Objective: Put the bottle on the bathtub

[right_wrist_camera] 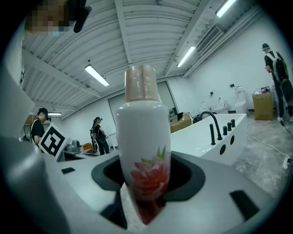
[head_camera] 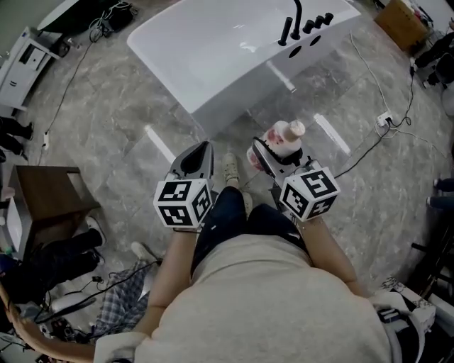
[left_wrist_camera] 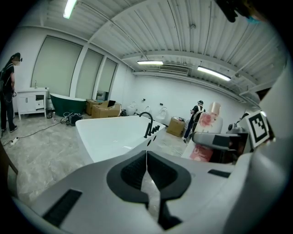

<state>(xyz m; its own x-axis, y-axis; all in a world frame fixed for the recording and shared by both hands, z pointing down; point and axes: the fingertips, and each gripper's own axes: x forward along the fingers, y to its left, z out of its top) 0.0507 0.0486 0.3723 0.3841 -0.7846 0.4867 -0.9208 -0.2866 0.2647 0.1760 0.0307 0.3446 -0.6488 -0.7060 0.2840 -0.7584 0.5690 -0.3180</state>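
Right gripper (right_wrist_camera: 145, 194) clamps bottle (right_wrist_camera: 143, 137) low, short of bathtub (head_camera: 230, 99); left gripper (left_wrist_camera: 147, 183) closed, empty; low hold may let bottle tilt and topple off bathtub rim

The bottle (right_wrist_camera: 143, 151) is white, with a red-pink flower and green leaves printed low on its body, under a pale peach cap (right_wrist_camera: 142, 83). The bathtub (head_camera: 206, 49) is glossy white with a black faucet (head_camera: 296, 18) and black knobs (head_camera: 318, 21), on a grey marbled floor (head_camera: 106, 106). The left gripper (head_camera: 201, 150) and right gripper (head_camera: 272, 152) are light grey with black pads (left_wrist_camera: 132, 173), each bearing a white cube (head_camera: 183, 203) patterned with black squares.
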